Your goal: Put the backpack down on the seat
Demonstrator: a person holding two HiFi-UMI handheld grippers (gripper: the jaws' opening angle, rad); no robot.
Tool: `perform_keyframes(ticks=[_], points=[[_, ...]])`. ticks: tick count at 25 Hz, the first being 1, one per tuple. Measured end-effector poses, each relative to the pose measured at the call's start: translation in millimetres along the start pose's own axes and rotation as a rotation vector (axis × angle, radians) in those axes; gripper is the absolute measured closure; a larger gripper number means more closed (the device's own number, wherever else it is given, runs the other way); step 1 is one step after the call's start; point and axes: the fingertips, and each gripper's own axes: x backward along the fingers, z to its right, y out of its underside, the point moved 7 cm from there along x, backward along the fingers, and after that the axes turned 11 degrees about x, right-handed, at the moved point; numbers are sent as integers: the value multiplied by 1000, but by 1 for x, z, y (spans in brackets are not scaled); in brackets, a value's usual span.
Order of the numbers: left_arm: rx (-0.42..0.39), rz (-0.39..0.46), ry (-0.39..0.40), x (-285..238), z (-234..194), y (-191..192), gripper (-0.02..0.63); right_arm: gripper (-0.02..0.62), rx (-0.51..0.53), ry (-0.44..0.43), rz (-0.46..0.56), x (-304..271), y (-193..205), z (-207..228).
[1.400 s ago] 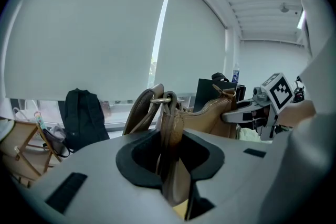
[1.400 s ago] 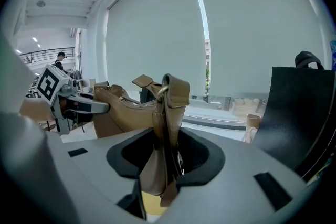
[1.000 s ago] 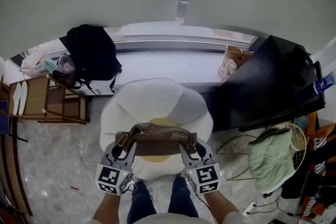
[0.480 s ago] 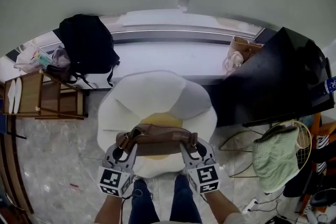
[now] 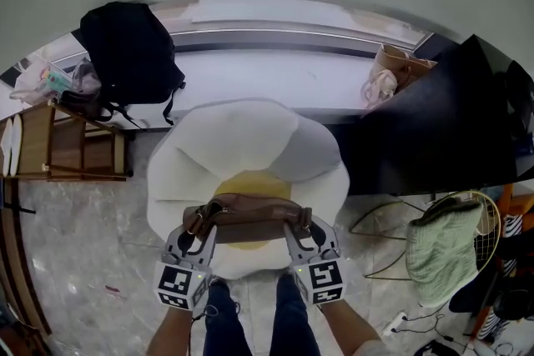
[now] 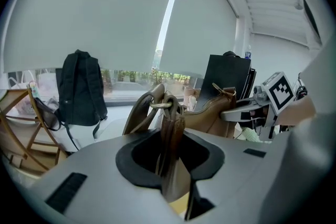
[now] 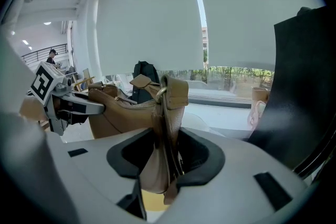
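Over the last second the white seat (image 5: pixel 242 147) has slid lower and larger in the head view, and its yellow centre now shows at twelve o'clock of the brown leather bag (image 5: pixel 248 220). The bag itself has kept its place between the two tools. I read that as the person closing in on the seat, so the bag now hangs over the seat's six o'clock half, apparently just above it rather than resting, with the lowering yet to be done. The left gripper (image 5: pixel 198 231) is clamped on the bag's left strap end, where a brass ring joins folded leather. The right gripper (image 5: pixel 299 229) pinches the matching tab at the other end. Both hold with their jaws partly closed on the thick leather. The bag is smooth tan leather with a zip along the top, soft enough to sag between the grips. The seat is a plump cushion shaped like a fried egg, lobed and matte. At ten o'clock a black backpack (image 5: pixel 129 54) of dull fabric leans upright on the window ledge. At two o'clock sits a small beige tote (image 5: pixel 390 75).
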Motion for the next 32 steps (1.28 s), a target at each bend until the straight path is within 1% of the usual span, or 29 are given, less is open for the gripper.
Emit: perform_keyframes(ticks=[4,13,20,26,32], points=[[4,-9,3,-14,-8,15,503,434,1,-11,-10,-15,17,1],[24,-20,-21,-54,-33,59,503,434,0,-19,-34,-60,67,3],[52,-26,-32,-81,-59,87,503,434,-12,-40,-49,-97,92,-2],[78,-29,-62,-103,-76,110,503,434,-4,-44,-56,-125,113,-1],[62,-24,-54,-127,-89,123,503,434,-8,-33,-62,-149,136,3]])
